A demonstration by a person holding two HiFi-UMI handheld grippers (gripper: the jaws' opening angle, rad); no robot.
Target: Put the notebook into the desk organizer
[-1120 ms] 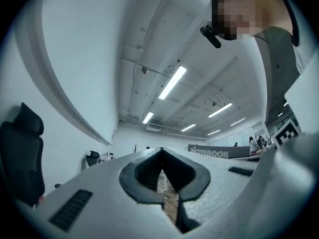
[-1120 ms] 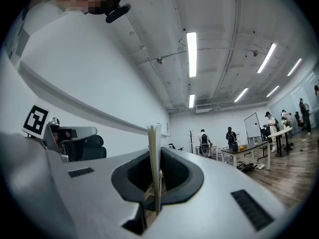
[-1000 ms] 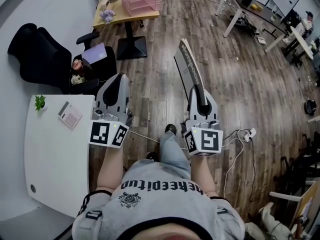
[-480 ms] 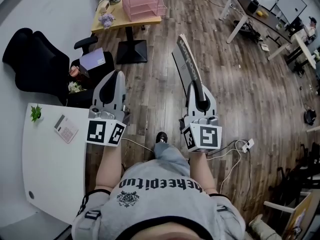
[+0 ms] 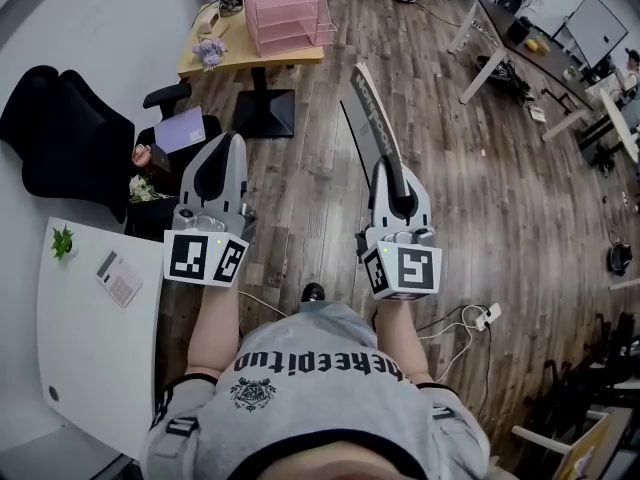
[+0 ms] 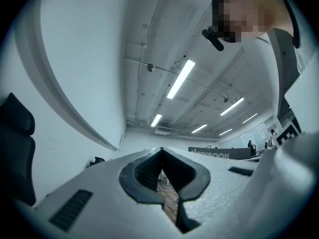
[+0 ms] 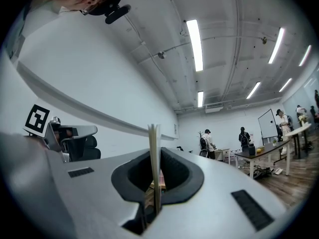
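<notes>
Where the wood-plank floor [image 5: 300,148] runs out from the person's feet, a white bench [image 5: 90,368] with a small plant [image 5: 62,240] and a calculator [image 5: 118,278] sits at the near left. A black chair [image 5: 65,143] stands beyond it. Farther off, a wooden bench [image 5: 240,56] carries the pink desk organizer [image 5: 285,8].

The right gripper [image 5: 388,173] is clamped on the notebook [image 5: 375,123], which stands on edge in the air. Its long axis runs forward from the jaws, leaning slightly left, well short of the organizer. The left gripper [image 5: 232,146] has its jaws together on nothing.

Bare floor lies open between the person and the wooden bench. More desks [image 5: 510,38] stand far right.
</notes>
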